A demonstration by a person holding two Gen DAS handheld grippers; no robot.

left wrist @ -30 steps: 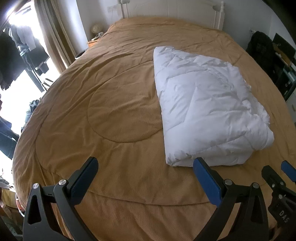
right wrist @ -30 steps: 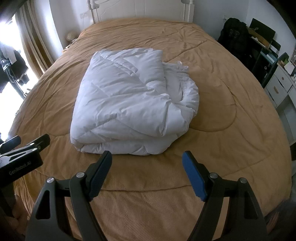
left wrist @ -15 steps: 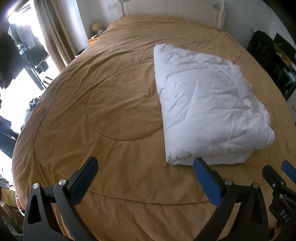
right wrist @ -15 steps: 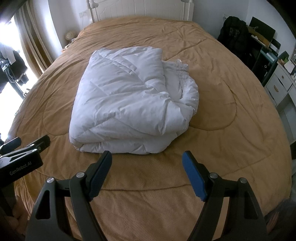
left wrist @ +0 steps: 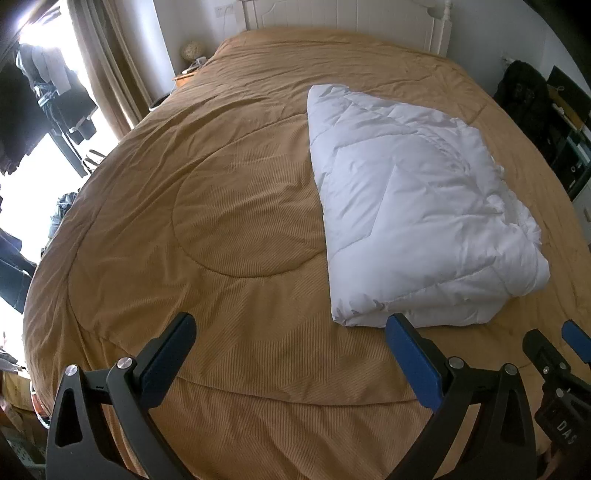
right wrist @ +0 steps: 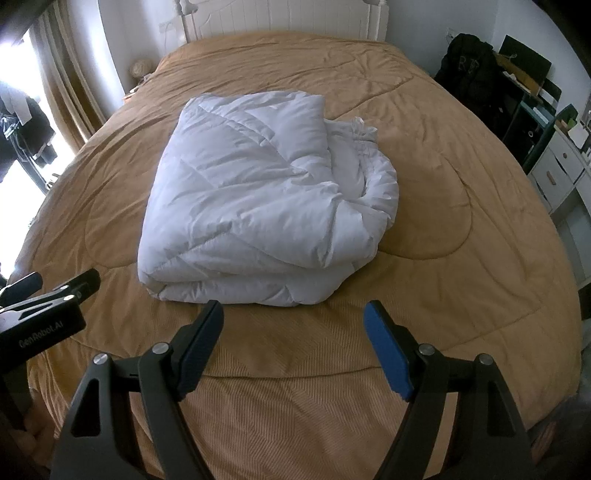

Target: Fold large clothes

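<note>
A white quilted duvet (right wrist: 258,199) lies folded into a thick bundle on the tan bedspread (right wrist: 461,258); its right side is bunched and rumpled. It also shows in the left wrist view (left wrist: 413,206), to the right of centre. My left gripper (left wrist: 291,328) is open and empty, held above the bedspread near the foot of the bed, left of the duvet's near corner. My right gripper (right wrist: 295,314) is open and empty, just short of the duvet's near folded edge. Each gripper shows at the edge of the other's view.
A white headboard (right wrist: 280,18) stands at the far end. Curtains and hanging clothes (left wrist: 55,96) are at the left by a bright window. A black bag (right wrist: 469,70), shelves and white drawers (right wrist: 557,166) stand along the right side.
Both views have shifted very slightly; the duvet and both open grippers stay in nearly the same places.
</note>
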